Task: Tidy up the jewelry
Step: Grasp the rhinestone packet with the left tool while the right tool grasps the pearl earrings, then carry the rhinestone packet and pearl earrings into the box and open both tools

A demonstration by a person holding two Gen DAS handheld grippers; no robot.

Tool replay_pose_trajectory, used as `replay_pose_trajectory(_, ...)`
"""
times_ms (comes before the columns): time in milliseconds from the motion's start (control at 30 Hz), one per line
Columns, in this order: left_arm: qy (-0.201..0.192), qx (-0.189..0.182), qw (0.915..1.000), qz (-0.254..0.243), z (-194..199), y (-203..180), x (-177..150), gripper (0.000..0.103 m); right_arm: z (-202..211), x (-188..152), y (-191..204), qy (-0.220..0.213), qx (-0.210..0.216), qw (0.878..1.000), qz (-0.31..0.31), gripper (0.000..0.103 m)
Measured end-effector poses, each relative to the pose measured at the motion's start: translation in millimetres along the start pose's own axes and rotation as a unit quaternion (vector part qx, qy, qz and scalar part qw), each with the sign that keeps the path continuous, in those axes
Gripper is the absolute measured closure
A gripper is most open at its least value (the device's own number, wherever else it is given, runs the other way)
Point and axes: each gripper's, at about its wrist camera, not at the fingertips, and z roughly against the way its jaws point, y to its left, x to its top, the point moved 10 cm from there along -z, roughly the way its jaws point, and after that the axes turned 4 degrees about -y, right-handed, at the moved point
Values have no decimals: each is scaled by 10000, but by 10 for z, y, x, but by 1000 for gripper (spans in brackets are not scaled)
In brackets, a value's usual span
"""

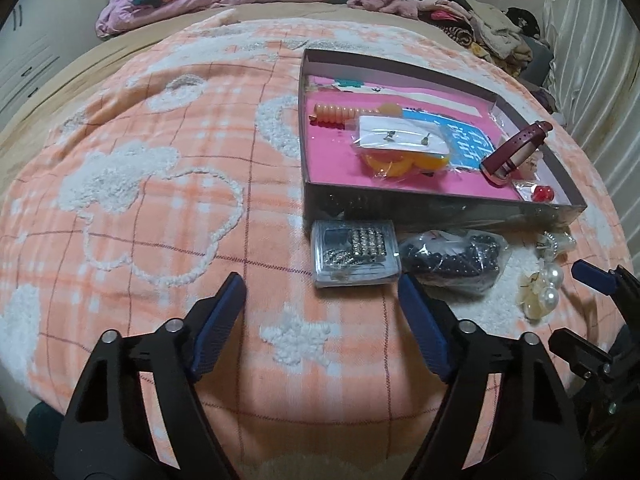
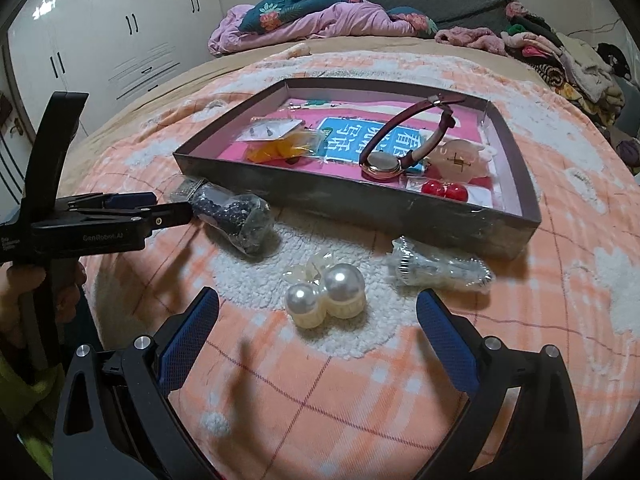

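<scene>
A shallow grey box [image 1: 440, 210] [image 2: 352, 210] with a pink floor lies on the bed. In it are a maroon watch [image 1: 514, 152] [image 2: 404, 140], red bead earrings [image 2: 444, 191], an orange hair tie [image 1: 334, 114] and bagged orange pieces [image 1: 400, 162]. In front of it lie a clear case of rhinestone jewelry [image 1: 354, 256], a bag of black beads [image 1: 452, 260] [image 2: 234, 216], pearl earrings [image 2: 326, 294] [image 1: 544, 290] and a bagged silver piece [image 2: 440, 270]. My left gripper [image 1: 322, 288] is open just short of the case. My right gripper [image 2: 318, 304] is open around the pearls.
The orange and white plaid blanket [image 1: 160, 184] covers the bed. Piled bedding [image 2: 304, 16] and clothes [image 2: 560, 56] lie at the far end. White cupboards [image 2: 100, 28] stand at the left. A curtain [image 1: 592, 80] hangs at the right.
</scene>
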Motion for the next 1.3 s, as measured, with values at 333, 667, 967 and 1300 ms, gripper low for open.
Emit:
replay_pose_trajectory(333, -17, -62, 10000, 17, -97, -69, 44, 33, -188, -28, 10, 124, -29, 9999, -38, 29)
replay_pose_trajectory(667, -74, -100, 9999, 10, -138, -109, 54, 58, -206, -66, -1, 108, 170, 9997, -128, 59)
replay_pose_trajectory(967, -243, -180, 9995, -23, 109, -100, 42, 58, 67, 26, 163, -193, 472, 9987, 33, 59)
replay_pose_trajectory(1300, -644, -275, 9975, -94, 499, -169, 273, 58, 457, 323, 42, -760, 215, 9967, 188, 59)
